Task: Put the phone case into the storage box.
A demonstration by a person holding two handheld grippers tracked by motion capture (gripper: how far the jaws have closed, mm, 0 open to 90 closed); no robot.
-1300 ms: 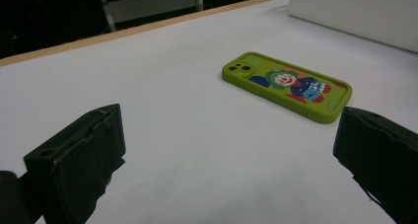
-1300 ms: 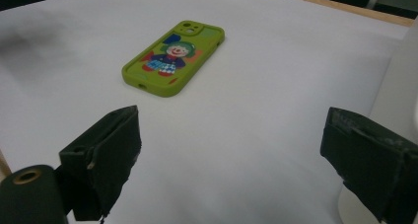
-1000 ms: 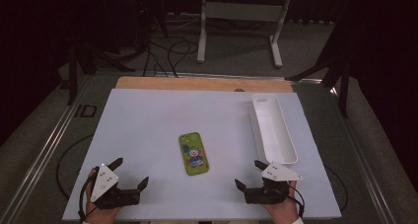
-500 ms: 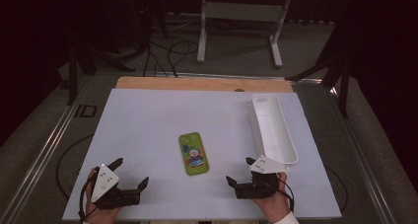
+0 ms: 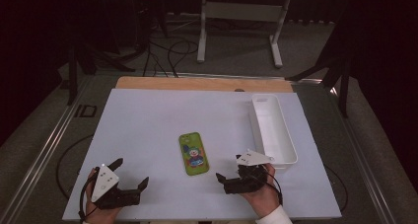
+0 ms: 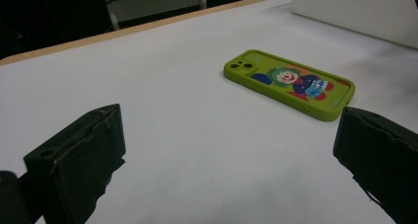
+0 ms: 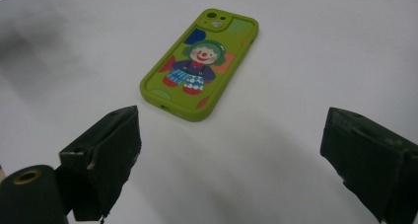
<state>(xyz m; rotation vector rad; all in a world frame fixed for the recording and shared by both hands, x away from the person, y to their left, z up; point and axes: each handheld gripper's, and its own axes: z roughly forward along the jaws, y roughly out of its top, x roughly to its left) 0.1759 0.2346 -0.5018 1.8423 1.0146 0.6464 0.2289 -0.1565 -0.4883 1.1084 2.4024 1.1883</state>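
One green phone (image 5: 193, 153) is seen lying flat, decorated back upward, near the middle of the desk (image 5: 148, 120), somewhat toward the near edge. It is touched by nothing. Just to its right, the right gripper (image 5: 227, 180) is held low over the desk with its jaws spread wide and nothing between them; in the right gripper view the phone (image 7: 201, 62) lies ahead of the jaws, slightly to one side of the gap. The left gripper (image 5: 133, 175) is kept near the near left corner, jaws likewise parted and empty, well apart from the phone (image 6: 290, 83).

Several risks can be judged from this. Because the phone lies flat and thin, it could be pushed across the smooth surface rather than caught if one jaw meets its edge first. A pinch across the rounded case could slip, and the phone could be dropped. Should the approach be steep, the jaw tips could be driven into the desk. The white tray (image 5: 272, 130) stands along the right edge, near the right gripper, and could be knocked by a wide swing.
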